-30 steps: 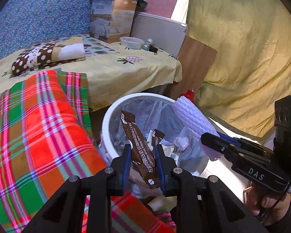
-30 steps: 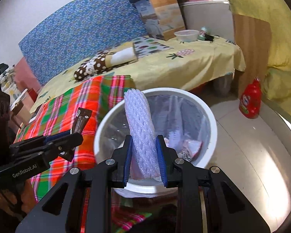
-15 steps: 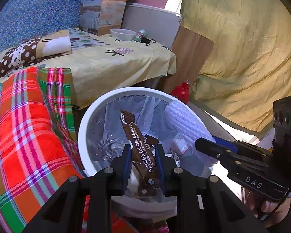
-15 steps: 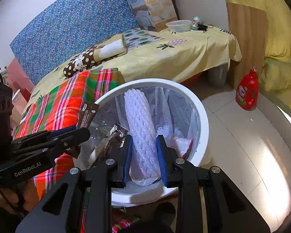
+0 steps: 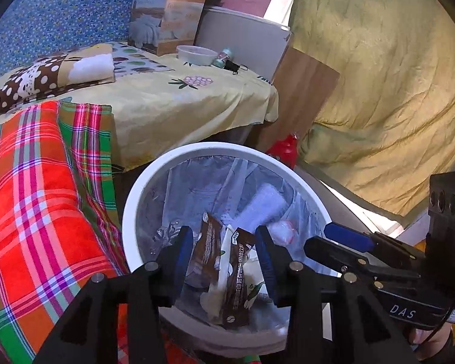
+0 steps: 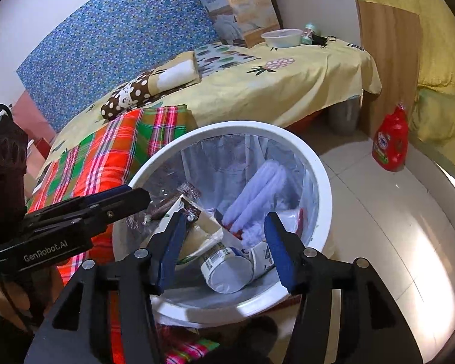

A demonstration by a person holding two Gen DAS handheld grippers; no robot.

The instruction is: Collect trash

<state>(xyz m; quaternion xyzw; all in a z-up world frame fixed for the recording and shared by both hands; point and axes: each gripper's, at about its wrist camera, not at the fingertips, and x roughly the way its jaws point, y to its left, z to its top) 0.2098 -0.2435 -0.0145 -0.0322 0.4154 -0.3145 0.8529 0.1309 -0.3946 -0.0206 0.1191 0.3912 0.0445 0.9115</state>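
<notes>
A white bin [image 5: 127,212] with a clear liner stands on the floor beside the bed, holding cartons, cups and wrappers. My left gripper [image 5: 223,236] hangs over its near rim with its jaws opening. A brown snack wrapper [image 5: 238,273] sits loose between the fingers, with gaps to both pads, dropping among the trash. My right gripper [image 6: 224,221] is over the same bin [image 6: 324,182], its jaws opening with nothing between the pads. The white foam net sleeve [image 6: 257,185] lies inside the bin, leaning on the liner; the left wrist view shows the sleeve [image 5: 264,206] too.
A plaid blanket [image 5: 39,197] and a yellow sheet [image 5: 182,106] cover the bed left of the bin. A box [image 5: 166,9] and plastic bowl [image 5: 195,54] sit at its far end. A red detergent bottle [image 6: 391,139] stands on the tiled floor by a wooden board [image 6: 388,60].
Both grippers' jaws have spread apart. The foam sleeve has left the right gripper and fallen into the bin. The brown wrapper has slipped lower between the left fingers.
</notes>
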